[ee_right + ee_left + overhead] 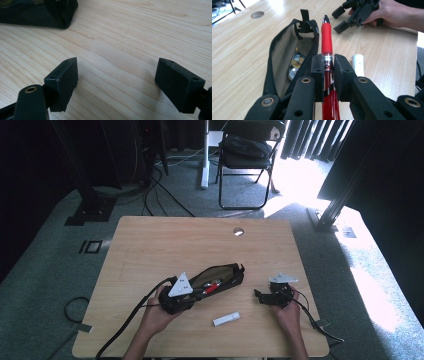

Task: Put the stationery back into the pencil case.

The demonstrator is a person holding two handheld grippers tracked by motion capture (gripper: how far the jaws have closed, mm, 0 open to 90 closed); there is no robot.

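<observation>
Red pen clamped in left gripper above open pouch; right gripper idle, jaws wide.

The left gripper had its jaws closed on the red pen, gripping near the clear band, the tip pointing out along the right-hand rim of the black pencil case, which lay unzipped on the table with shiny items inside. The right gripper sat well apart to the right, jaws spread wide with nothing between them, over bare wood. A white tube lay near the case. Risks, as judged: the pen rode over the rim rather than the opening, so a release there could drop it outside or let it roll across the table; pushing it in could snag the soft rim and drag the unbraced case.
</observation>
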